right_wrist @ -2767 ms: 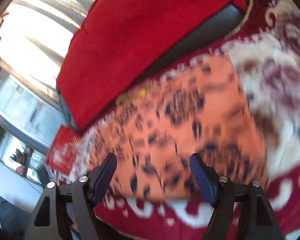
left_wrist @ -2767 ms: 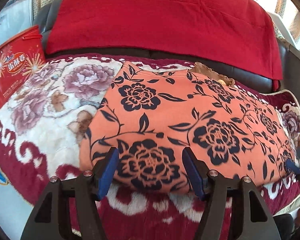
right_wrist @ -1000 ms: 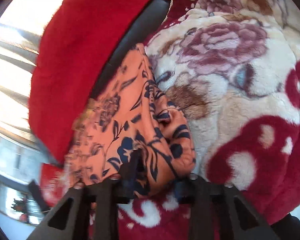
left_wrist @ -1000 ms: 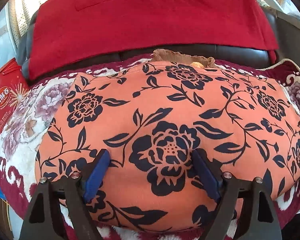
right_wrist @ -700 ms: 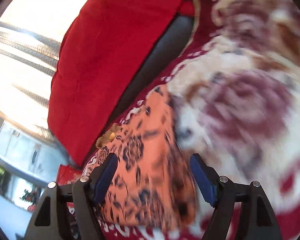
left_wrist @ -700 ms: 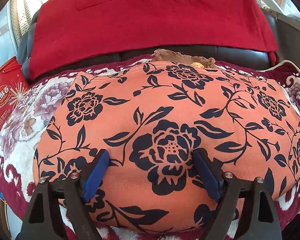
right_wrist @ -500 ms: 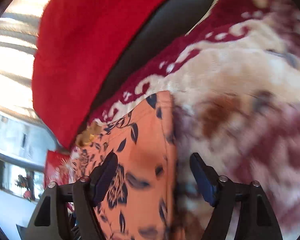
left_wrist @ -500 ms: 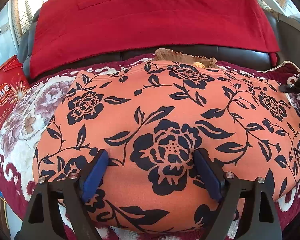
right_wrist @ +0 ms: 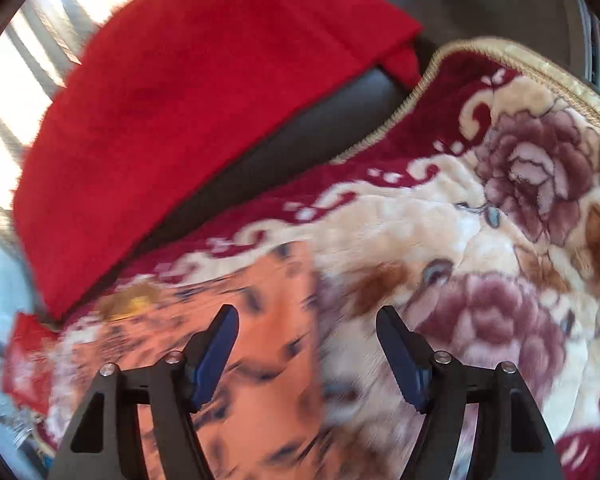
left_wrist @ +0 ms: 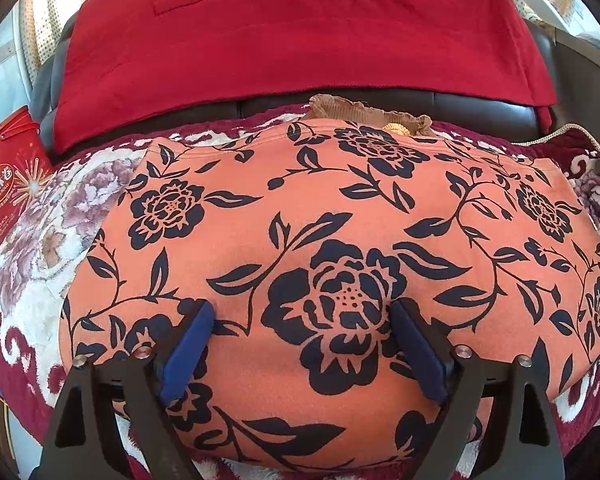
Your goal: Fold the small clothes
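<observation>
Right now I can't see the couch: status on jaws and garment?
Left gripper open, jaws over the orange floral garment. Right gripper open at its edge, view blurred. Garment flat on plush blanket. Nothing blocking.

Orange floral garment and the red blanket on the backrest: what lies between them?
In the left wrist view, a tan ruffled cloth at the orange floral garment's far edge, then dark sofa leather below the red blanket.

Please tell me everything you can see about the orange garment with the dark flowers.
The orange garment looks like soft knit cloth printed with navy flowers, leaves and vines. It lies flat and smooth on the plush floral blanket, a tan frilled collar at its far edge near the sofa back. Both grippers are above it with open jaws: the left gripper over its middle, the right gripper over its side edge.
</observation>
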Demonstrator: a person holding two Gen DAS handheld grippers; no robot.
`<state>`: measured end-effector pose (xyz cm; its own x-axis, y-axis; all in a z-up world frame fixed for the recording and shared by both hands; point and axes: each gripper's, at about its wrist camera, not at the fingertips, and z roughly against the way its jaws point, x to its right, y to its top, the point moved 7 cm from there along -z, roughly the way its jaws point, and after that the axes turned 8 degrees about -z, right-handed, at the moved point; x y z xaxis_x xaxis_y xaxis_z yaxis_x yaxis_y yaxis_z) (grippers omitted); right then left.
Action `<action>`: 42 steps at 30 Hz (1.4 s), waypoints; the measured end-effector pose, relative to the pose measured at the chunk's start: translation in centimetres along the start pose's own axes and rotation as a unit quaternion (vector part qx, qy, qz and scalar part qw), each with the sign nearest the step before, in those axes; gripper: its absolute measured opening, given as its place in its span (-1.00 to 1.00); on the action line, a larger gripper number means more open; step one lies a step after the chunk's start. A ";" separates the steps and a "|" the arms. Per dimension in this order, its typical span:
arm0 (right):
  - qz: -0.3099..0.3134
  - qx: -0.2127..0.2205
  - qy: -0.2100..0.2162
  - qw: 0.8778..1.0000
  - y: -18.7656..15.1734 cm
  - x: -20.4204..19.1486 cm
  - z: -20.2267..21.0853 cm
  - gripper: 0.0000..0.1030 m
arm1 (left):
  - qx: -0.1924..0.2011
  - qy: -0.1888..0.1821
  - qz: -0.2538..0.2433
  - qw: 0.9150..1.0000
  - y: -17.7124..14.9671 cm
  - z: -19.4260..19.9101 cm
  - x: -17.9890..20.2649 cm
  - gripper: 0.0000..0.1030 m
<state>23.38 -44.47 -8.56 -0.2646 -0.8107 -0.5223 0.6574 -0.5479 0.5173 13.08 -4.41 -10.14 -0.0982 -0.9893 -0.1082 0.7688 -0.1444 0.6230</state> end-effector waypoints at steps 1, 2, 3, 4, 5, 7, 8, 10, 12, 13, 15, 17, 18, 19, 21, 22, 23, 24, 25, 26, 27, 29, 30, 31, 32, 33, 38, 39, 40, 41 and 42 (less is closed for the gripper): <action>-0.004 -0.004 0.025 1.000 -1.0 -0.9 1.0 0.46 | 0.000 0.000 0.001 1.000 0.0 0.0 0.0 0.77; -0.010 -0.017 0.056 0.998 -2.6 -1.8 1.9 0.46 | 0.000 0.000 0.002 1.000 0.0 -0.1 0.0 0.77; -0.019 -0.036 0.090 0.995 -4.4 -2.5 2.7 0.46 | 0.000 0.001 0.003 1.000 0.0 -0.1 0.0 0.77; -0.026 -0.059 0.127 0.990 -6.8 -3.2 3.4 0.46 | 0.000 0.000 0.004 1.000 0.0 -0.1 0.0 0.77; -0.031 -0.069 0.146 0.986 -8.3 -3.5 3.7 0.46 | 0.000 0.001 0.004 1.000 0.0 -0.1 0.0 0.77; -0.048 -0.093 0.169 0.980 -11.6 -3.0 2.9 0.47 | -0.001 0.002 0.003 1.000 0.0 -0.1 0.0 0.77; -0.061 -0.105 0.153 0.981 -12.6 -1.8 1.7 0.46 | -0.004 0.002 0.003 1.000 0.1 -0.1 0.0 0.77; -0.127 -0.096 0.146 0.976 -13.0 1.0 0.6 0.23 | -0.007 0.000 0.001 1.000 0.0 -0.1 0.1 0.77; -0.158 -0.068 0.160 0.972 -12.6 1.6 2.6 0.28 | -0.013 -0.005 0.005 1.000 0.1 -0.3 0.1 0.77; -0.147 -0.048 0.148 0.977 -12.7 1.6 3.9 0.38 | -0.014 -0.005 0.007 1.000 0.1 -0.3 0.1 0.77; -0.142 -0.040 0.155 0.977 -13.6 1.3 5.1 0.52 | -0.014 -0.002 0.009 1.000 0.1 -0.4 0.1 0.77; -0.158 -0.059 0.155 0.973 -15.3 2.1 5.3 0.53 | -0.013 -0.002 0.008 1.000 0.1 -0.3 0.2 0.77; -0.172 -0.073 0.150 0.971 -16.3 2.8 4.9 0.53 | -0.014 -0.007 0.010 1.000 0.1 -0.2 0.1 0.77; -0.189 -0.085 0.148 0.967 -16.8 3.6 4.1 0.53 | -0.015 -0.017 0.017 1.000 0.1 0.1 -0.2 0.76; -0.217 -0.082 0.161 0.959 -16.7 4.3 4.0 0.53 | 0.001 -0.022 0.046 0.999 0.1 1.5 -2.1 0.75; -0.221 -0.076 0.163 0.959 -16.3 4.4 4.3 0.54 | 0.012 -0.018 0.062 0.998 -0.1 2.2 -3.3 0.75; -0.217 -0.071 0.161 0.960 -15.6 4.8 4.4 0.54 | 0.030 -0.021 0.099 0.994 -0.7 3.2 -5.5 0.75; -0.217 -0.071 0.161 0.960 -15.2 4.8 4.3 0.56 | 0.034 -0.033 0.131 0.990 -1.5 3.7 -7.2 0.75; -0.217 -0.071 0.163 0.960 -14.9 4.9 4.2 0.56 | 0.032 -0.050 0.167 0.984 -2.4 3.9 -8.9 0.75; -0.211 -0.071 0.164 0.961 -14.7 4.7 3.9 0.56 | 0.025 -0.070 0.205 0.976 -3.6 4.0 -10.6 0.75; -0.206 -0.071 0.164 0.962 -14.7 4.9 3.7 0.56 | 0.015 -0.090 0.252 0.963 -5.2 3.9 -12.4 0.75; -0.204 -0.065 0.171 0.962 -14.3 5.2 3.3 0.56 | -0.001 -0.114 0.322 0.940 -7.8 3.5 -14.9 0.74; -0.202 -0.062 0.173 0.962 -14.2 5.4 3.4 0.56 | -0.007 -0.123 0.341 0.932 -8.5 3.2 -15.4 0.73; -0.200 -0.057 0.175 0.962 -14.1 5.7 3.6 0.56 | -0.015 -0.135 0.353 0.926 -9.0 2.7 -15.6 0.71; -0.197 -0.054 0.175 0.963 -14.7 5.2 4.0 0.56 | -0.020 -0.143 0.360 0.922 -9.2 2.3 -15.6 0.71; -0.194 -0.052 0.173 0.964 -14.7 5.0 3.9 0.56 | -0.024 -0.158 0.371 0.915 -9.1 1.8 -15.6 0.71; -0.189 -0.046 0.181 0.964 -15.1 4.3 3.8 0.57 | -0.066 -0.137 0.428 0.891 -9.7 -0.4 -16.8 -0.58; -0.187 -0.046 0.184 0.964 -15.1 4.5 4.0 0.57 | -0.065 -0.151 0.437 0.884 -9.6 -0.4 -17.1 -0.70; -0.185 -0.045 0.187 0.964 -15.2 4.5 4.0 0.57 | -0.056 -0.151 0.445 0.881 -9.4 0.0 -17.4 -0.78; -0.184 -0.044 0.189 0.963 -15.2 4.6 4.1 0.57 | -0.037 -0.133 0.436 0.889 -9.0 1.1 -17.6 -0.80; -0.183 -0.043 0.192 0.963 -15.1 4.8 4.2 0.57 | -0.018 -0.115 0.418 0.901 -8.5 2.2 -17.5 -0.80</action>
<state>9.20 -40.89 -16.03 -0.2204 -0.4214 -0.8797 0.6304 -0.7497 0.2012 6.90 14.13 -11.83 0.3996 -0.7316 0.5524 0.6545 0.6496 0.3868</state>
